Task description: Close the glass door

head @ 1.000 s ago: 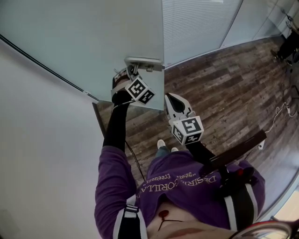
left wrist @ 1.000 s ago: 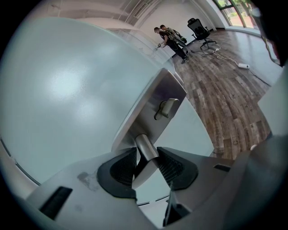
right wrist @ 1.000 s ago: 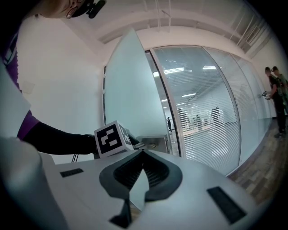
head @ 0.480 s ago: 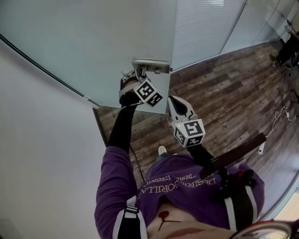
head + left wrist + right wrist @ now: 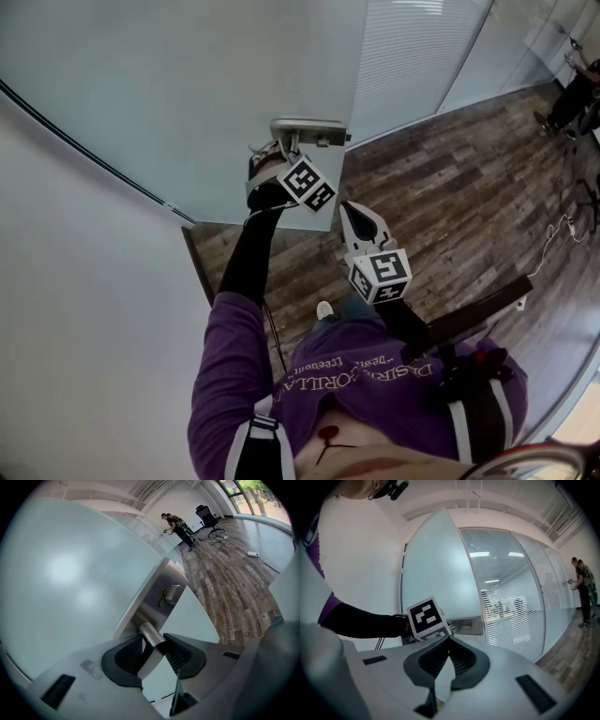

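Observation:
The frosted glass door stands ajar, its free edge toward the wood floor. A metal lock plate near that edge carries a lever handle. My left gripper is shut on this lever. In the left gripper view the lever runs between the two dark pads, with the left gripper under the plate. My right gripper hangs free beside the door edge, jaws shut on nothing. The right gripper view shows the door and the left gripper's marker cube past the right gripper.
A glass wall with slatted blinds adjoins the door's edge. Wood floor spreads to the right, with a cable and socket on it. People and an office chair stand far off. White wall lies at left.
The door's free edge and its handle have shifted to the right in the head view, and my left gripper has gone with the handle. The right gripper has drifted slightly right.

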`<action>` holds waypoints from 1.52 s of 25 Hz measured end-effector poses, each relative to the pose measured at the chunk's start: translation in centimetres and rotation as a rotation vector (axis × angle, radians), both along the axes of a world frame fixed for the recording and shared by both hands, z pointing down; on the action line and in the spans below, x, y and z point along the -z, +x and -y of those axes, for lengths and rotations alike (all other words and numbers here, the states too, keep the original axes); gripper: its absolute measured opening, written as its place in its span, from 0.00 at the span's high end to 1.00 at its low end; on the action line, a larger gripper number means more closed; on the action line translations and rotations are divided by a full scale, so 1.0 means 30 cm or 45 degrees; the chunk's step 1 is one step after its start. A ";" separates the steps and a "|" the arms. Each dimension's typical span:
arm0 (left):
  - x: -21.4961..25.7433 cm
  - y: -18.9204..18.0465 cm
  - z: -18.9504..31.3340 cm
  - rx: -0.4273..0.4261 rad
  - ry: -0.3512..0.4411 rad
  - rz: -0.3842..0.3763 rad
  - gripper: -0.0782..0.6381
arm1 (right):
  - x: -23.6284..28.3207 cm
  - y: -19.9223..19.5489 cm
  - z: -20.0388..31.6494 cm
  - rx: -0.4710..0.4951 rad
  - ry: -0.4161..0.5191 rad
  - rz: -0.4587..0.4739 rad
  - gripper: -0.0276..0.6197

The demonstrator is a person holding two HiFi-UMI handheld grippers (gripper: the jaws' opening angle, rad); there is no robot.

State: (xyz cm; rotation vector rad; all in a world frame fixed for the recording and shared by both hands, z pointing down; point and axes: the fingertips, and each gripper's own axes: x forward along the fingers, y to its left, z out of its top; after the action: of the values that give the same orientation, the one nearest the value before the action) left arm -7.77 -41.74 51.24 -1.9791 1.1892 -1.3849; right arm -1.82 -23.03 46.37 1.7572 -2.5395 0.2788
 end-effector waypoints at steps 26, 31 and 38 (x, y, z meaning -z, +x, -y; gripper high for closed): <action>-0.001 0.058 0.187 0.128 -0.017 -0.003 0.69 | 0.035 0.182 0.245 0.098 0.021 0.021 0.96; -0.008 0.057 0.244 0.163 -0.024 -0.001 0.69 | 0.028 0.208 0.302 0.129 0.013 0.021 0.96; -0.003 0.071 0.302 0.211 -0.034 0.002 0.69 | 0.023 0.257 0.351 0.168 0.008 0.031 0.96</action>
State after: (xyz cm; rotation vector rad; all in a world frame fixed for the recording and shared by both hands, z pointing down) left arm -5.63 -50.79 51.33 -1.9339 1.3673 -1.4891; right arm 5.89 -33.55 45.68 1.5886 -2.6607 0.2883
